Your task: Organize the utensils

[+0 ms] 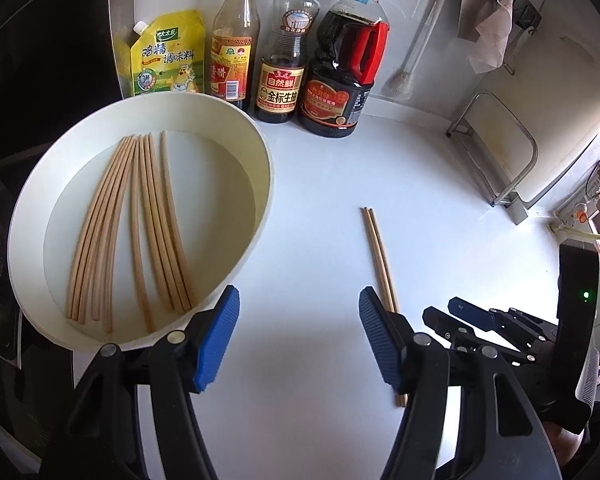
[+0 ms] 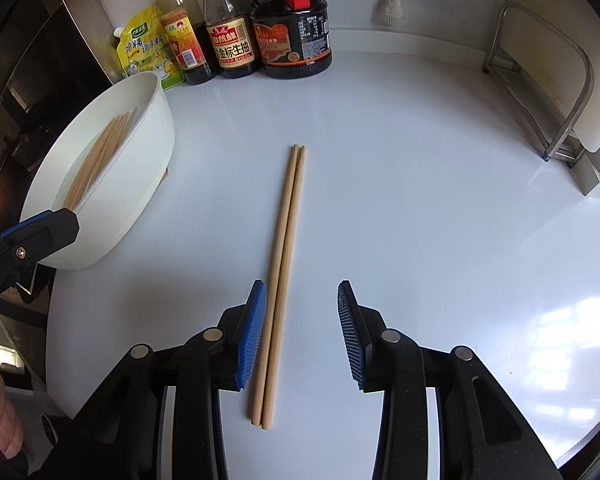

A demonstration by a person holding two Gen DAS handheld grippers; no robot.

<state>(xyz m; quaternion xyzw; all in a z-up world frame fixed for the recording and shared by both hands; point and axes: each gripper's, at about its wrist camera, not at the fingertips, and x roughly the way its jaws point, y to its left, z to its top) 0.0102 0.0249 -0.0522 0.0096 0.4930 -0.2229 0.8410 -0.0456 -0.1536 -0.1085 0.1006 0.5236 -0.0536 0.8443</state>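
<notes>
White countertop — utensils, one basin, two tongs.

White basin at left holds about ten wooden chopsticks lying flat; a loose pair of chopsticks lies side by side on the counter, apart from the basin. Right gripper: jaws apart around the pair's near end, left pad just beside it, nothing clamped. Left gripper: jaws apart, empty. Left view alone shows the basin's contents fully and a hanging cloth — right view shows the pair whole. Sauce bottles at back.
</notes>
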